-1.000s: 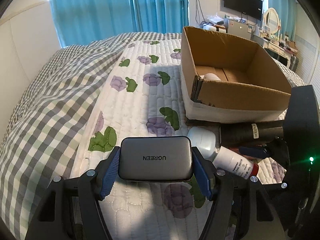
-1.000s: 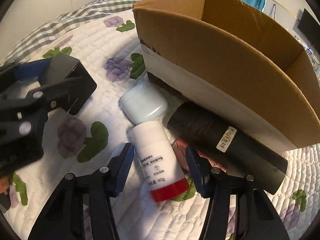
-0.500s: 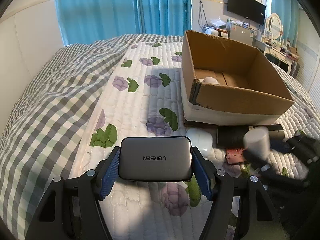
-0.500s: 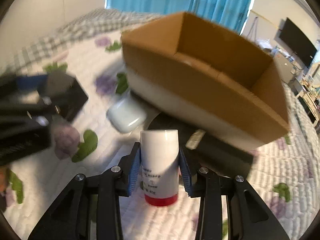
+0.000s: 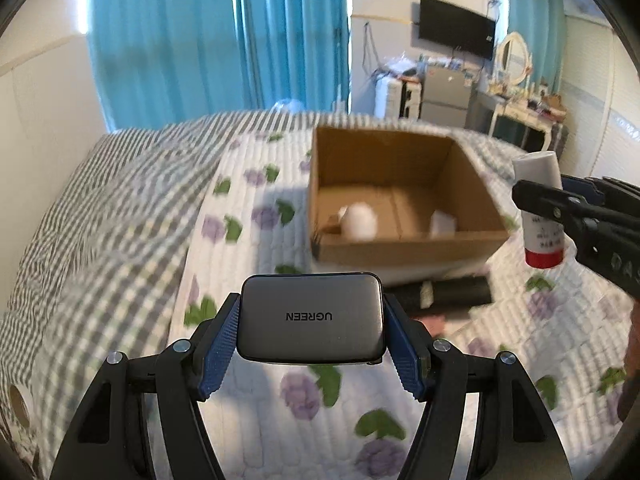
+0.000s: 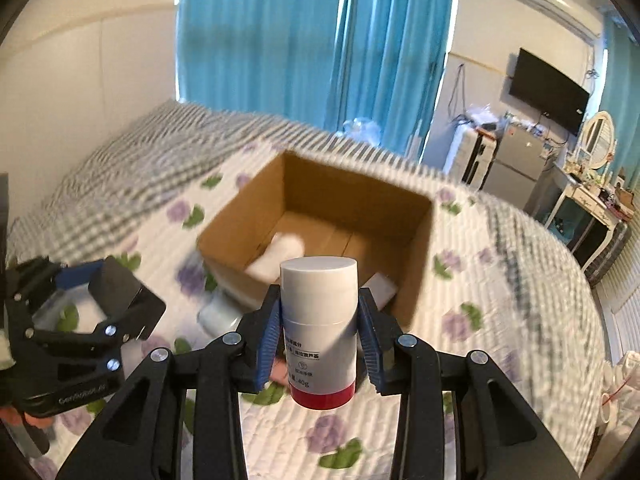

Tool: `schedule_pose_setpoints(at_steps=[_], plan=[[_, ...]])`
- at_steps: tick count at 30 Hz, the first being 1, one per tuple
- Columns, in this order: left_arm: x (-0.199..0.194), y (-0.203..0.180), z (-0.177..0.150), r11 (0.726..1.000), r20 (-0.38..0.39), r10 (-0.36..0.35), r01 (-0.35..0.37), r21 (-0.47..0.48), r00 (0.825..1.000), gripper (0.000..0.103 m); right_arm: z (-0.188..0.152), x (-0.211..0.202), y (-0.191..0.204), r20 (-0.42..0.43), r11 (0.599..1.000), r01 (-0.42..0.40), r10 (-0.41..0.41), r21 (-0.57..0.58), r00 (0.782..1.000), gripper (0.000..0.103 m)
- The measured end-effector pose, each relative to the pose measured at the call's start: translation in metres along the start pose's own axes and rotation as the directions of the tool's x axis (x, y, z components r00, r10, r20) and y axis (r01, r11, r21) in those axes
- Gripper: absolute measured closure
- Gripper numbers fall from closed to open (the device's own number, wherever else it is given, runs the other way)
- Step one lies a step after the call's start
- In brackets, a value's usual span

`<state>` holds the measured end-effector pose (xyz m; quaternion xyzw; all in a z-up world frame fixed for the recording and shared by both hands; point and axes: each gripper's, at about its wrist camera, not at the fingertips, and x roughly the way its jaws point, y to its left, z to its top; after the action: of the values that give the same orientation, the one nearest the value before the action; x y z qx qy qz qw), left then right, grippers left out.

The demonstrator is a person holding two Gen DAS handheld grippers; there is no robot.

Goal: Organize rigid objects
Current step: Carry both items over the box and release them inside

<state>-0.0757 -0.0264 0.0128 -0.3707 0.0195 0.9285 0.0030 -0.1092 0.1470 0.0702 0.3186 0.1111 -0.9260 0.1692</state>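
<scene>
My left gripper (image 5: 312,330) is shut on a grey UGREEN charger (image 5: 311,318), held above the quilt in front of the open cardboard box (image 5: 400,246). My right gripper (image 6: 319,334) is shut on a white bottle with a red base (image 6: 319,326), held upright in the air near the box (image 6: 240,228). The bottle (image 5: 540,208) and right gripper (image 5: 560,210) show at the right of the left wrist view. The left gripper with the charger (image 6: 120,288) shows at the left of the right wrist view. White items (image 5: 360,220) lie inside the box.
A black tube (image 5: 444,296) lies on the quilt against the box front. A pale blue case (image 6: 218,312) lies by the box corner. A floral quilt (image 5: 304,392) covers the bed over a checked blanket (image 5: 100,240). Curtains, a TV and a dresser stand behind.
My right gripper closed on the white bottle, lifted it off the quilt and raised it toward the box. My left gripper rose with the charger.
</scene>
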Motion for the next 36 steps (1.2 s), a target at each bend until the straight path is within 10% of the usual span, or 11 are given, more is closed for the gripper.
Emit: schedule_pose_setpoints(at_steps=[15, 25, 36], plan=[[0.065, -0.028, 0.113, 0.998, 0.166, -0.041, 0.031, 0.063, 0.985, 0.034, 0.075, 0.086, -0.063, -0.076, 0.997, 0.025, -0.019, 0.072, 0.997, 0.067], [0.13, -0.037, 0.114, 0.994, 0.143, -0.058, 0.044, 0.102, 0.988, 0.034, 0.059, 0.186, -0.079, -0.213, 0.997, 0.046, -0.031, 0.068, 0.977, 0.067], [0.149, -0.043, 0.107, 0.992, 0.098, -0.063, 0.052, 0.116, 0.993, 0.034, 0.071, 0.165, -0.102, -0.112, 0.987, 0.041, -0.023, 0.156, 0.993, 0.047]])
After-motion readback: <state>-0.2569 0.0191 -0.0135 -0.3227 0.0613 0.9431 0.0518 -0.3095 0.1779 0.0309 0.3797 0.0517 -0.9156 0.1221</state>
